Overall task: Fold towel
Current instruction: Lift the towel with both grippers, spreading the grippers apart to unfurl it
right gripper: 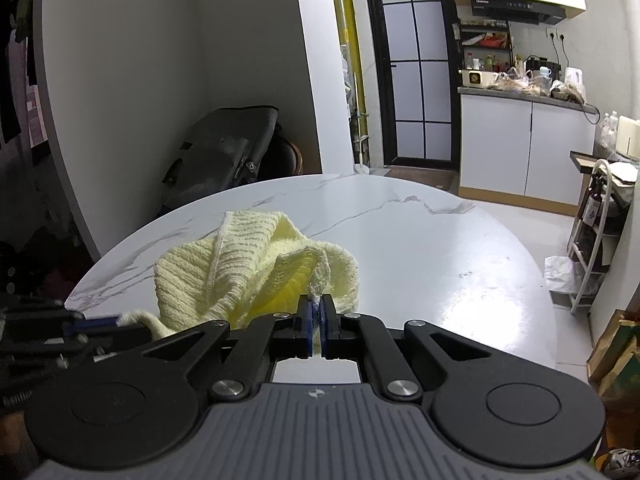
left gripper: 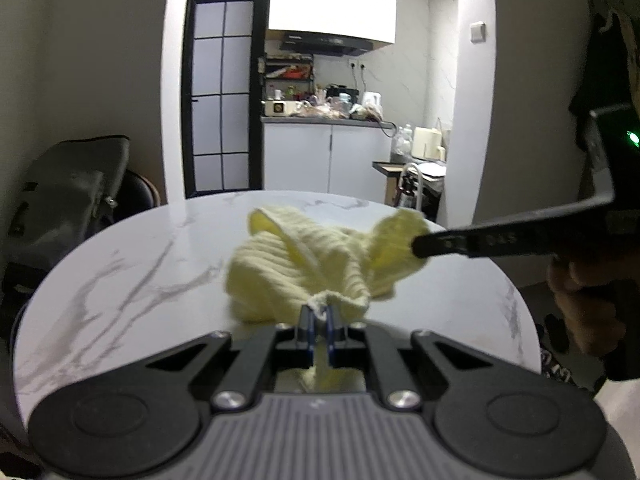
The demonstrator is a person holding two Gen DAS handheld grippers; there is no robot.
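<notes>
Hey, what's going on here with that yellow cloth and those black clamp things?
A person is holding two handheld grippers and starting to fold a pale yellow ribbed towel on a round white marble table. The left gripper and the right gripper are each pinched shut on a corner of it. The towel is bunched up and rumpled, not yet folded flat.
</notes>
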